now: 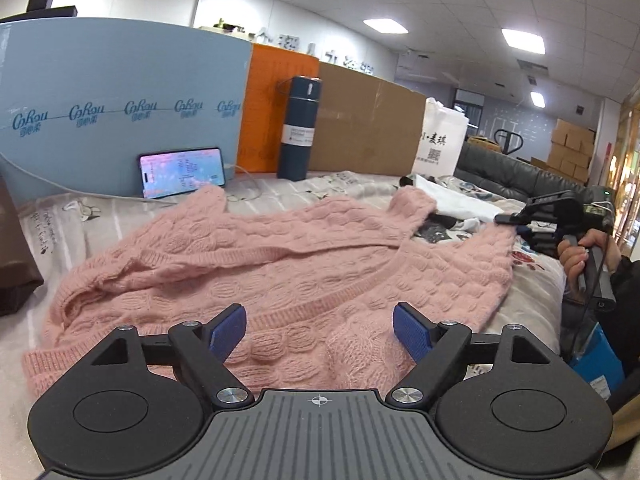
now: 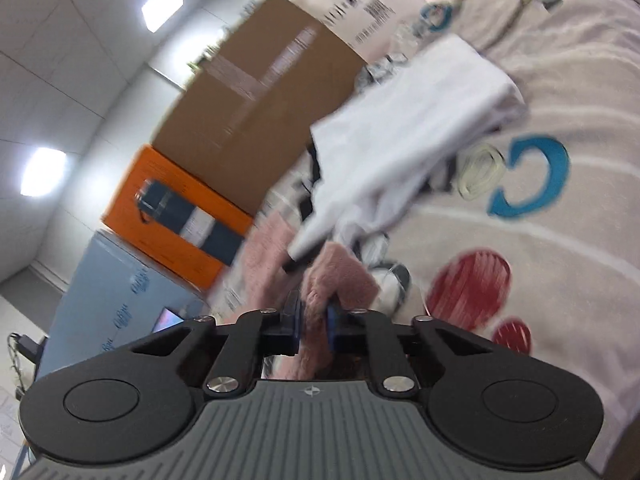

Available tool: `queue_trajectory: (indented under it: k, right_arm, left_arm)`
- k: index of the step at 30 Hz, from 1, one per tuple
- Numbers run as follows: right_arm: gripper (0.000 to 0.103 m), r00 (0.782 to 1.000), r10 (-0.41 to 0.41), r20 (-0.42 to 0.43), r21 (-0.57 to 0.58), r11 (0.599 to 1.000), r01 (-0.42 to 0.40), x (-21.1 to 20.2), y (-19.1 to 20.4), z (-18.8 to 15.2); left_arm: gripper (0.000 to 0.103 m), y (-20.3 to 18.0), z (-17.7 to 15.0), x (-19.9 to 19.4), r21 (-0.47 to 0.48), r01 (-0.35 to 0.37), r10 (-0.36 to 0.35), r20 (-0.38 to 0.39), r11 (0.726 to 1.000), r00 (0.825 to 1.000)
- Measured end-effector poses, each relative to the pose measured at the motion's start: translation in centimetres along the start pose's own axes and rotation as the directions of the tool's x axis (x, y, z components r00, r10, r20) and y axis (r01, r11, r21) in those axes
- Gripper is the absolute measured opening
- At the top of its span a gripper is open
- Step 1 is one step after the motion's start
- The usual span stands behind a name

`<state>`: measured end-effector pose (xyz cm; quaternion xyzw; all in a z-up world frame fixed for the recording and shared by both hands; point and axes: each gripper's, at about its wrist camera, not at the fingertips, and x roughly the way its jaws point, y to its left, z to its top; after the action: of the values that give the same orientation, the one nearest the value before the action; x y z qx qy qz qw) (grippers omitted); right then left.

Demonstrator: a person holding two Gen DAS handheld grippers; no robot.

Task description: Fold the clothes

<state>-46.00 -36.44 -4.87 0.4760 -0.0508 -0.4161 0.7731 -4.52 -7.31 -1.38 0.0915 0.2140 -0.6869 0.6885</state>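
A pink knitted sweater (image 1: 280,264) lies spread and partly rumpled on the patterned bed sheet (image 1: 80,224). My left gripper (image 1: 320,330) is open and empty, its blue pads just above the sweater's near hem. My right gripper (image 2: 314,322) is shut on a corner of the pink sweater (image 2: 340,276); in the left wrist view it (image 1: 510,220) holds the sweater's right edge lifted at the far right. The right wrist view is tilted and blurred.
A white garment (image 1: 460,200) lies beyond the sweater, and shows in the right wrist view (image 2: 408,120). A phone (image 1: 182,172), a dark blue flask (image 1: 298,128), blue, orange and cardboard boxes (image 1: 368,120) and a white bag (image 1: 440,136) line the back. A dark sofa (image 1: 512,172) stands right.
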Motion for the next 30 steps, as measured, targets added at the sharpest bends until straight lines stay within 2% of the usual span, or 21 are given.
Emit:
queue_trajectory:
  k: [3,5,7,10,14,17,18,19,22,24,25,27,30]
  right_arm:
    - [0.009,0.994,0.075,0.075,-0.022,0.997,-0.074,-0.4,-0.1,0.5]
    - [0.009,0.998,0.005,0.06,-0.085,0.996,0.0,-0.3,0.2,0.5]
    - [0.01,0.995,-0.099,0.023,-0.188,0.977,0.101,0.1,0.6,0.3]
    - [0.017,0.969,-0.245,0.008,-0.305,0.923,0.236,0.3,0.8,-0.2]
    - [0.019,0.947,-0.316,0.053,-0.351,0.882,0.315,-0.9,0.5,-0.3]
    - [0.033,0.929,-0.342,0.139,-0.368,0.854,0.369,-1.4,1.3,0.1]
    - [0.046,0.931,-0.331,0.157,-0.371,0.854,0.366,-1.5,1.7,0.4]
    - [0.056,0.944,-0.292,0.153,-0.37,0.869,0.329,-1.3,2.2,0.7]
    - [0.064,0.987,-0.143,0.071,-0.333,0.929,0.159,0.4,3.9,1.8]
    - [0.066,0.999,-0.049,-0.006,-0.271,0.962,0.046,2.9,5.1,2.6]
    - [0.066,0.999,-0.032,-0.024,-0.254,0.967,0.024,4.3,5.6,2.9]
    - [0.066,0.998,-0.043,-0.034,-0.252,0.967,0.033,7.1,6.9,3.5]
    - [0.066,0.992,-0.124,-0.02,-0.286,0.951,0.113,11.1,8.2,4.0]
  left_arm:
    - [0.083,0.2,0.0,-0.1,-0.002,-0.011,0.011,-0.003,1.0,1.0]
    - [0.083,0.3,0.0,0.0,-0.005,-0.013,0.013,-0.006,1.0,1.0]
    - [0.083,0.4,0.0,0.0,-0.005,-0.021,0.021,-0.011,1.0,1.0]
    - [0.083,0.4,0.2,0.0,0.003,-0.034,0.034,-0.013,0.999,0.999]
    - [0.083,0.7,0.6,0.0,0.014,-0.062,0.062,-0.004,0.998,0.998]
    - [0.083,1.1,1.5,-0.1,0.011,-0.11,0.11,0.02,0.994,0.994]
    - [0.083,1.3,2.0,-0.1,0.009,-0.131,0.131,0.032,0.991,0.991]
    - [0.083,1.6,2.5,-0.1,0.004,-0.152,0.152,0.044,0.988,0.987]
    - [0.084,3.0,4.3,-0.1,-0.026,-0.221,0.222,0.08,0.975,0.972]
    - [0.084,4.2,5.7,-0.1,-0.044,-0.274,0.277,0.101,0.961,0.955]
    - [0.084,5.0,6.3,-0.2,-0.057,-0.295,0.3,0.11,0.954,0.948]
    - [0.084,6.8,7.2,-0.2,-0.099,-0.33,0.341,0.117,0.939,0.933]
    - [0.084,9.6,7.9,0.1,-0.163,-0.34,0.357,0.091,0.926,0.929]
